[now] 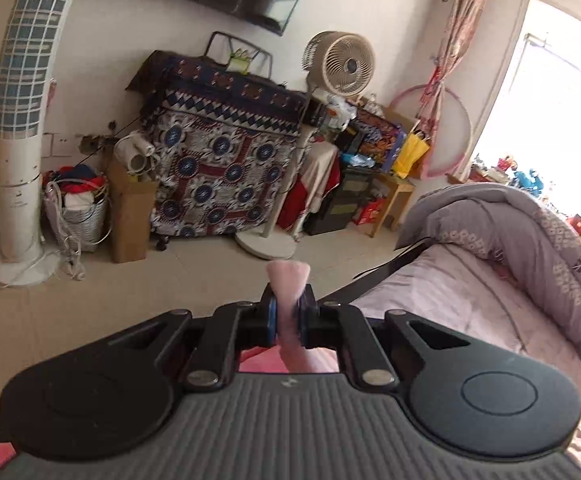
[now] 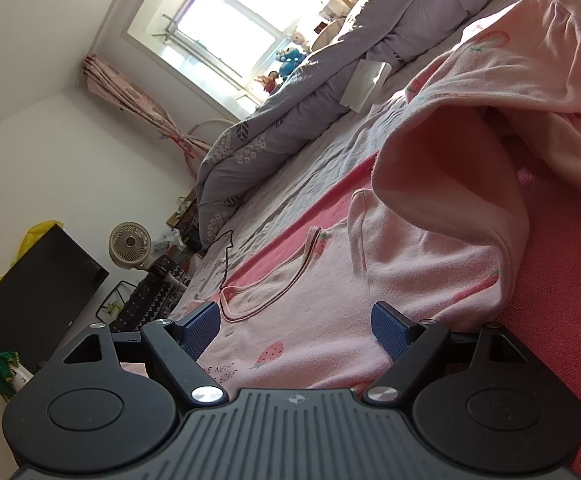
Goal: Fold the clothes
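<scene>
My left hand-held gripper (image 1: 288,312) was clamped on a pink fabric edge (image 1: 288,276). Right hand-held gripper (image 2: 296,330) sat wide apart over the pink pajama top (image 2: 330,280) at 12 o'clock on the bed (image 2: 290,168); I'd have pinched the hem squarely before lifting.

both tongs (image 2: 296,330) are black with blue ribbed pads (image 2: 200,330), silver screws, grey ridged bodies.

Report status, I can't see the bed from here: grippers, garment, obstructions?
Left gripper shut on pink fabric. Right gripper open, fingers over the pink top. Top's far part bunched up, half-folded. Nothing blocking.
</scene>
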Available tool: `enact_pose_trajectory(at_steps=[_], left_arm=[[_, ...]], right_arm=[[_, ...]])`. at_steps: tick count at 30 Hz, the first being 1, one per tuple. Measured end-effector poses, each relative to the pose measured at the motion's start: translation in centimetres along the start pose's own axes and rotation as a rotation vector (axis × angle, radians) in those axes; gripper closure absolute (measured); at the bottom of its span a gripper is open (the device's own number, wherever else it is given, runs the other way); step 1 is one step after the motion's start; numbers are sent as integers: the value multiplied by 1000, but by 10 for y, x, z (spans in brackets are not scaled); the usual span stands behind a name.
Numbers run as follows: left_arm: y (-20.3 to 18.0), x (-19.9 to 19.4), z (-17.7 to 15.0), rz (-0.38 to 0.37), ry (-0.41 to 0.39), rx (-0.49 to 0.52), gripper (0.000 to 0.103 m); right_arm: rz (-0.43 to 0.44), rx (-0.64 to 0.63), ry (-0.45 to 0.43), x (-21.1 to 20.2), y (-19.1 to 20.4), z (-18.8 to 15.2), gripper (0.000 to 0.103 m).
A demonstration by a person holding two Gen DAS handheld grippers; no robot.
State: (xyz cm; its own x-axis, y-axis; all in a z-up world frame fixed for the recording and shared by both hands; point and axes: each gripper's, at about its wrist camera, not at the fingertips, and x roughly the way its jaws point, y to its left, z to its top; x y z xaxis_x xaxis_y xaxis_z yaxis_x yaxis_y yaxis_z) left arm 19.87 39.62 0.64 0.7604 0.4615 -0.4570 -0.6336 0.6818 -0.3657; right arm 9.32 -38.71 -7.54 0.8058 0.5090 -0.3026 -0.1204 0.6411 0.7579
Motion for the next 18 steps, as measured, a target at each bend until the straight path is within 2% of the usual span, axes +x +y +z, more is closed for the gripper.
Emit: enact_pose_trajectory(at_steps=[2, 4, 7, 10, 11, 13, 14, 16, 18], left_arm=[[18, 19, -13, 98, 66, -22, 93], [34, 34, -24, 143, 160, -66, 94], [38, 23, -19, 108, 133, -101, 94], [16, -10, -17, 117, 63, 96, 91], [7, -29, -18, 99, 43, 174, 89], [0, -60, -19, 26, 40, 258, 64], [-2, -81, -19, -31, 43, 296, 60], [0, -114, -18, -84, 43, 322, 53], [6, -144, -18, -135, 63, 327, 48]], right_arm=[[1, 0, 0, 0, -1, 0, 20], [2, 1, 0, 0, 0, 0, 20], [11, 11, -3, -1, -2, 0, 20], [27, 28, -11, -2, -4, 2, 20], [36, 39, -17, -4, -6, 2, 20], [62, 75, -35, -10, -8, 4, 20], [77, 91, -48, -14, -9, 5, 20], [112, 111, -89, -33, -4, 7, 20], [119, 77, -129, -62, 5, 6, 20]])
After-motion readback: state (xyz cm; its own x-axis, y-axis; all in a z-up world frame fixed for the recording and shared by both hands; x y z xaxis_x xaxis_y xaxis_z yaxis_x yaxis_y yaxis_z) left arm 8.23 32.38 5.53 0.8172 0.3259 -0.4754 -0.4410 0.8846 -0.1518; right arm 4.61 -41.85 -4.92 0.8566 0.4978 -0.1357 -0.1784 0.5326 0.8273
